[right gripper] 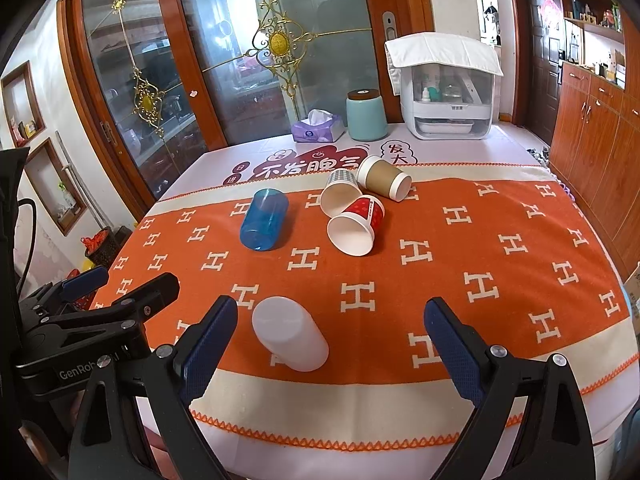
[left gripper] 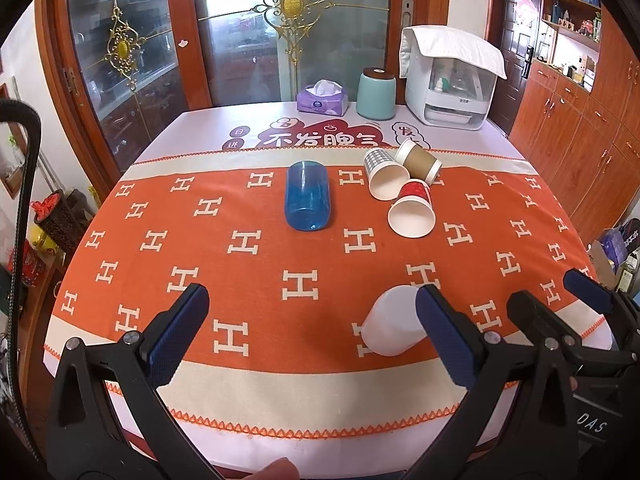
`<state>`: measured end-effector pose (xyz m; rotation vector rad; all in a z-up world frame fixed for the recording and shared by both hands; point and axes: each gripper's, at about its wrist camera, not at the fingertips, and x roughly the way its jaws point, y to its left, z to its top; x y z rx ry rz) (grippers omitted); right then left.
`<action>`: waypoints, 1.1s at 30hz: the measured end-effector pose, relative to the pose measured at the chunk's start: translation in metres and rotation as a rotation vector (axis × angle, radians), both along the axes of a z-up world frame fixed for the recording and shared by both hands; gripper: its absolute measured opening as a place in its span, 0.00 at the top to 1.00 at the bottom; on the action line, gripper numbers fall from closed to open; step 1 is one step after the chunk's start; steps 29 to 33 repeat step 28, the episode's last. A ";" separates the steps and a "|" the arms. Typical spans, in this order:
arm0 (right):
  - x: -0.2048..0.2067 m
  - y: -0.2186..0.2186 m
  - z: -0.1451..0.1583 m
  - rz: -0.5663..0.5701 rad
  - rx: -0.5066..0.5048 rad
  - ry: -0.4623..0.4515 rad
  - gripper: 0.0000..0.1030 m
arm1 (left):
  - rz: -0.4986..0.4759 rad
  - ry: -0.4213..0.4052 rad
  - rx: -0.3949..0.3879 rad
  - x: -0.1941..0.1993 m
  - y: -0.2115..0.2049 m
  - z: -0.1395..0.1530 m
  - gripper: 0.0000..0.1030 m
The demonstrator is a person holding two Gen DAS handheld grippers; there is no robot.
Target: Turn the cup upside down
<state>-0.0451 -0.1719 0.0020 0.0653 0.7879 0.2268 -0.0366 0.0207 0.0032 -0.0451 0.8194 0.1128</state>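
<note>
Several cups lie on their sides on the orange H-patterned cloth [left gripper: 256,280]. A white plastic cup [left gripper: 392,324] lies near the front edge, beside my left gripper's right finger; it also shows in the right wrist view [right gripper: 290,334], just right of the right gripper's left finger. A blue translucent cup [left gripper: 307,196] [right gripper: 264,219] lies mid-table. A checked cup [left gripper: 384,174] [right gripper: 338,192], a brown cup [left gripper: 418,160] [right gripper: 384,178] and a red cup [left gripper: 412,210] [right gripper: 356,224] lie clustered together. My left gripper [left gripper: 312,332] is open and empty. My right gripper [right gripper: 332,344] is open and empty.
At the table's back stand a purple tissue box [left gripper: 323,98], a teal canister [left gripper: 376,94] and a white appliance under a towel [left gripper: 452,80]. Glass sliding doors stand behind, wooden cabinets [left gripper: 580,128] at the right. The right gripper shows in the left wrist view [left gripper: 560,304].
</note>
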 end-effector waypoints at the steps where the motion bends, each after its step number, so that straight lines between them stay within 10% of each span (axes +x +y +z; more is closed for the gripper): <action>1: 0.000 0.000 0.000 0.000 0.001 0.000 0.08 | 0.000 0.000 0.000 0.000 0.001 0.000 0.01; 33: -0.001 0.005 -0.007 -0.001 0.009 0.006 0.08 | 0.004 0.003 0.009 -0.003 0.004 -0.001 0.01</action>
